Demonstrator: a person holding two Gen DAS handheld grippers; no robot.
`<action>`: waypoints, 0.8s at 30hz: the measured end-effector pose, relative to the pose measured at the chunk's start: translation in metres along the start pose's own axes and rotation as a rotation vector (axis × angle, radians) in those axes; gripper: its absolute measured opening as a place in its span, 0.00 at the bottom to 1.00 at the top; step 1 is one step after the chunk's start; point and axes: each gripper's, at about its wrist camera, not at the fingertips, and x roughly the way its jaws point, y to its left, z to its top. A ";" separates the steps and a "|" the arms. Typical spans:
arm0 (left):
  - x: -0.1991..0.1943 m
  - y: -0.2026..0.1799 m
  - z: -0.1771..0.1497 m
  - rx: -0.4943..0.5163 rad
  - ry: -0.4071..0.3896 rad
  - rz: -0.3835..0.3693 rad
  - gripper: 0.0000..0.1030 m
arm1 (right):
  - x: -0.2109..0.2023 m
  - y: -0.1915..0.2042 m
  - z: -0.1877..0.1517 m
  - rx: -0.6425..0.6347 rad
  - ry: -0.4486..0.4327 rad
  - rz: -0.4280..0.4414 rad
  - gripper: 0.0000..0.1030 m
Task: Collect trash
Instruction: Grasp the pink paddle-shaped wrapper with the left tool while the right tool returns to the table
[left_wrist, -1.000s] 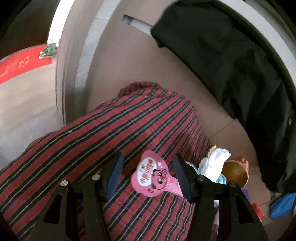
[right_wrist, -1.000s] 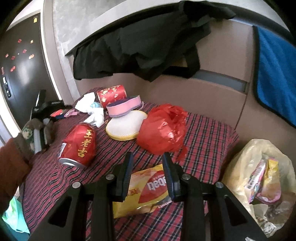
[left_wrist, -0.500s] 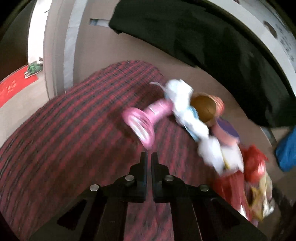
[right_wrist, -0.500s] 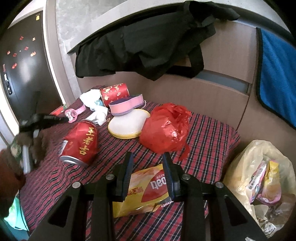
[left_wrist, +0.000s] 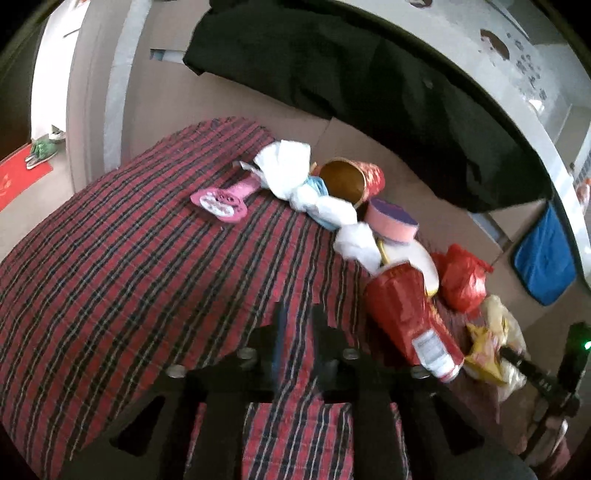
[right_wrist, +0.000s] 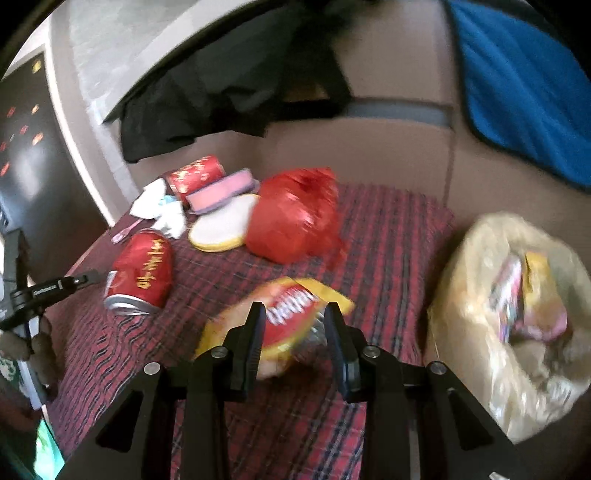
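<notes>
The right gripper (right_wrist: 293, 332) holds a yellow-and-red snack bag (right_wrist: 284, 321) between its fingers, which are opening slightly; blur hides whether the pads still press on it. The bag sits low over the plaid cloth (right_wrist: 388, 236), short of the trash bag (right_wrist: 517, 325) at the right edge. To do this step well, I judge the grip should firm up before the carry, since a crinkly empty packet slips easily, and the packet should be dropped well inside the trash bag's mouth, not on its rim.

The left gripper (left_wrist: 297, 332) hangs over bare cloth with nothing between its opening fingers. More trash remains: a pink wrapper (left_wrist: 221, 199), tissues (left_wrist: 288, 170), a cup (left_wrist: 351, 177), a can (left_wrist: 410, 314), a red bag (left_wrist: 461, 280).
</notes>
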 end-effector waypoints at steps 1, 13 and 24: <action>0.000 0.002 0.003 -0.012 -0.013 -0.001 0.30 | 0.007 -0.004 -0.001 0.030 0.023 0.009 0.33; 0.014 0.019 0.048 0.057 -0.058 0.065 0.44 | 0.035 0.043 0.023 -0.076 0.050 0.162 0.33; 0.098 0.026 0.107 0.241 0.104 0.154 0.51 | 0.023 0.042 0.013 -0.183 0.048 0.095 0.34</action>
